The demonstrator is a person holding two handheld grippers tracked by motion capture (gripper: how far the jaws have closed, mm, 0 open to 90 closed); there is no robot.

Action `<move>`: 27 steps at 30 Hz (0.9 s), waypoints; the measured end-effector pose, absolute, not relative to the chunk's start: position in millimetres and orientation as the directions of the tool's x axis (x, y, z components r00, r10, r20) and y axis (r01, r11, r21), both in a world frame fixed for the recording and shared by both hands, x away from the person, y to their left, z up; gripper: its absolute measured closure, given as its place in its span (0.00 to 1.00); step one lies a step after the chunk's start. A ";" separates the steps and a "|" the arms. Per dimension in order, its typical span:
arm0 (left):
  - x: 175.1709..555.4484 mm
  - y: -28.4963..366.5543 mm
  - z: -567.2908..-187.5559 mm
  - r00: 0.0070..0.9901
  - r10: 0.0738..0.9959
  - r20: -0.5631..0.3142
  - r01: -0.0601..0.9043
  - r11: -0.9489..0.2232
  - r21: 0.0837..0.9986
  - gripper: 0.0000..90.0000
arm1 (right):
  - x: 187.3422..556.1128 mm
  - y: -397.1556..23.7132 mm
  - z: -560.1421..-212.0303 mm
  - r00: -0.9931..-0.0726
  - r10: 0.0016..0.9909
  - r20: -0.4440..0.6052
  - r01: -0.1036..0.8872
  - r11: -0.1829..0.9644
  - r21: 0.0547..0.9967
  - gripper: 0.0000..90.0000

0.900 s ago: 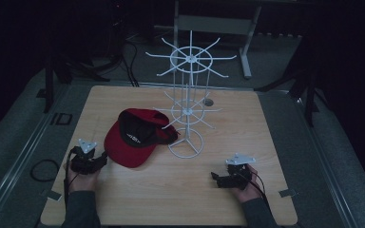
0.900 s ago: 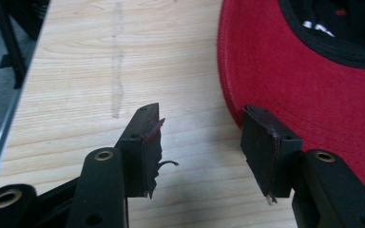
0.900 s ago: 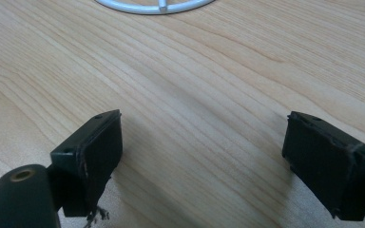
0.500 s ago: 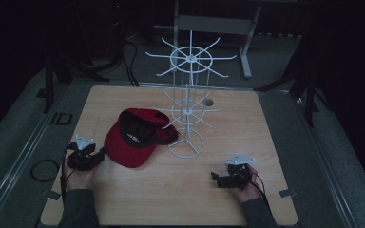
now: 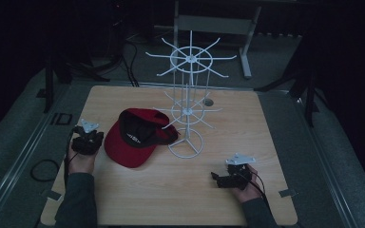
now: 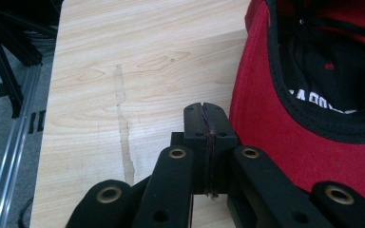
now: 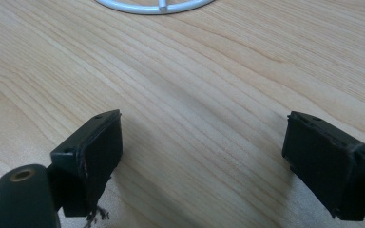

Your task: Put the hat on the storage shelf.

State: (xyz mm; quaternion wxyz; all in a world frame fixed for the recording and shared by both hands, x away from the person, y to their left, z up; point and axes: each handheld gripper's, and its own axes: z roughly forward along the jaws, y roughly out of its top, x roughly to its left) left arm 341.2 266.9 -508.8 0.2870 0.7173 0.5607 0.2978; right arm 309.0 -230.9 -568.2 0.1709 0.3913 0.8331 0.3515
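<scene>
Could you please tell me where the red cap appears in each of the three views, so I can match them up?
High view: the red cap lies upside down left of centre, beside the white wire rack.
Left gripper view: it lies along the right side, just right of the closed fingers.
Right gripper view: no cap here.
Shared landmark: the wooden table, also at and.

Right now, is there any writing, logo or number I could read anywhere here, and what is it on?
White printed letters on the black inner lining of the red cap: cut off by the cap's rim, too partial to read.
The same white print inside the cap in the high view: too small to read.
Nothing readable on the wooden table or the white wire rack.
</scene>
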 end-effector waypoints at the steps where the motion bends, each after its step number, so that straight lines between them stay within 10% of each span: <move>1: 342.4 265.9 -509.7 0.190 0.976 0.104 0.636 -0.204 0.744 1.00 | 309.0 -230.9 -568.2 -0.635 0.772 -0.010 0.532 0.447 0.719 0.15; 27: 305.4 196.0 -526.2 0.510 0.860 0.011 0.630 -0.383 0.676 0.98 | 309.1 -231.0 -568.3 -0.636 0.772 -0.011 0.531 0.447 0.720 0.15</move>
